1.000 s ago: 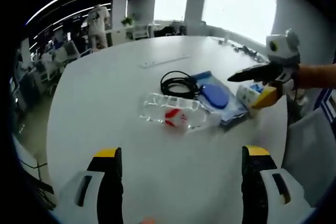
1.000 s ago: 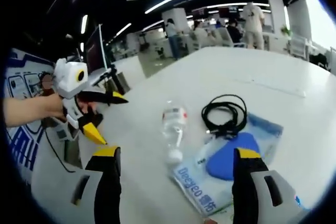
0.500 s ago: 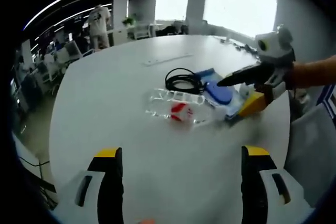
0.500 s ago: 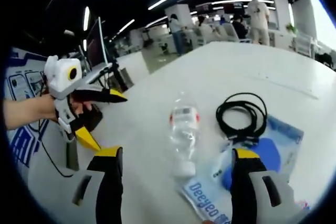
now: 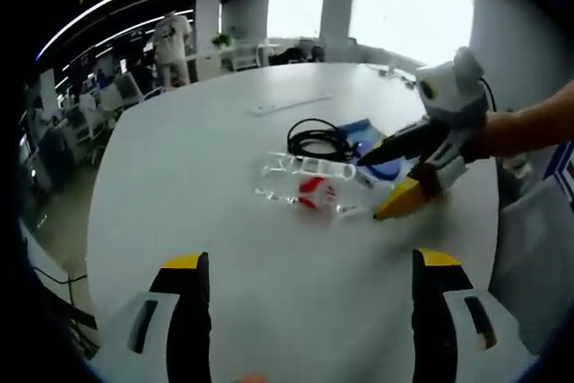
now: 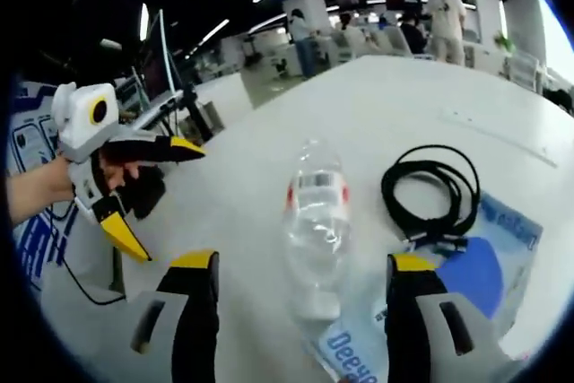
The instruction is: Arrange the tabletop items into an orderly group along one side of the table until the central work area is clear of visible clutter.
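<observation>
A clear plastic bottle (image 5: 309, 187) with a red-and-white label lies on its side on the white round table (image 5: 179, 186). Behind it are a coiled black cable (image 5: 318, 141) and a blue packet (image 5: 359, 132). My left gripper (image 5: 309, 259) is open, well short of the bottle. My right gripper (image 5: 369, 187) comes in from the right, open, its tips at the bottle's cap end. In the right gripper view the bottle (image 6: 316, 217) lies lengthwise between my right gripper's (image 6: 303, 262) open jaws, untouched, with the cable (image 6: 430, 195) and packet (image 6: 489, 262) to the right. The left gripper (image 6: 166, 204) stands open at the left.
A long white strip (image 5: 287, 105) lies on the far part of the table. A grey chair (image 5: 529, 248) stands at the table's right edge. Desks, chairs and people (image 5: 170, 38) fill the office behind. A dark monitor (image 6: 166, 69) stands off the table.
My right gripper has moved in over the packet toward the bottle, so the bottle now lies between its open jaws. The left gripper has stayed about where it was.
</observation>
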